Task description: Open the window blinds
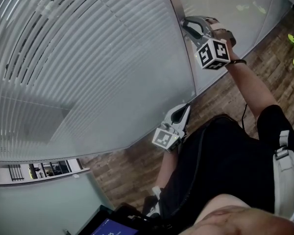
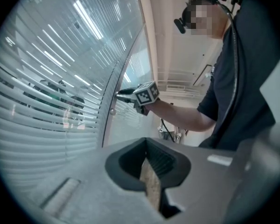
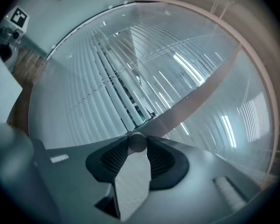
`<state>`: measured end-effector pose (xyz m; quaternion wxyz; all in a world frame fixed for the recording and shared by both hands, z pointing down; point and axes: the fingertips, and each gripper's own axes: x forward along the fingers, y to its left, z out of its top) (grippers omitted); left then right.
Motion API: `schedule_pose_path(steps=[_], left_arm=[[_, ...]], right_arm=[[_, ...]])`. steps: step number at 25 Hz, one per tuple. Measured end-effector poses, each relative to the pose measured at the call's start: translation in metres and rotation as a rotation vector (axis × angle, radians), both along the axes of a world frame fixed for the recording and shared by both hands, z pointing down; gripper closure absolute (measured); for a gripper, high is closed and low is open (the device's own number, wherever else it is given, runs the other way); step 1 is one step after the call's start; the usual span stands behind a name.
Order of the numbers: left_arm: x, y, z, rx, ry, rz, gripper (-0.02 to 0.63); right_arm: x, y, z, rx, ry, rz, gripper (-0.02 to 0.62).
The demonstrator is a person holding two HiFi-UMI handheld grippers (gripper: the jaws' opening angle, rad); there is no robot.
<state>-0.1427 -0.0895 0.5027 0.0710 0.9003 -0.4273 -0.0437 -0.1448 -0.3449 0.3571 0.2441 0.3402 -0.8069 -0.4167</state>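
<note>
Head view: shot from above, tilted steeply down past the person's torso (image 1: 225, 170) to the wooden floor (image 1: 132, 168), with the blinds (image 1: 88, 62) close at the left.

Left gripper view: taken from low beside the window, facing along the blinds toward the raised right gripper (image 2: 119, 93).

Right gripper view: pressed near the slats, aimed straight at them, with a round knob (image 3: 136, 142) between the jaws.

Shared by all three: the blinds. Common to head and right gripper views: the left gripper (image 1: 187, 106).
</note>
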Motion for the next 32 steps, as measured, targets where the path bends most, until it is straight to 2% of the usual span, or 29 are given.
schedule_pose_path(steps=[17,32], left_arm=[[-0.006,0.000,-0.012,0.000,0.014,0.001,0.604],[-0.002,0.000,-0.010,-0.006,0.014,0.003,0.604]], right_arm=[[-0.002,-0.008,-0.017,-0.392,-0.503,-0.006,0.465],[0.000,-0.009,-0.016,-0.453,-0.581,-0.007,0.465]])
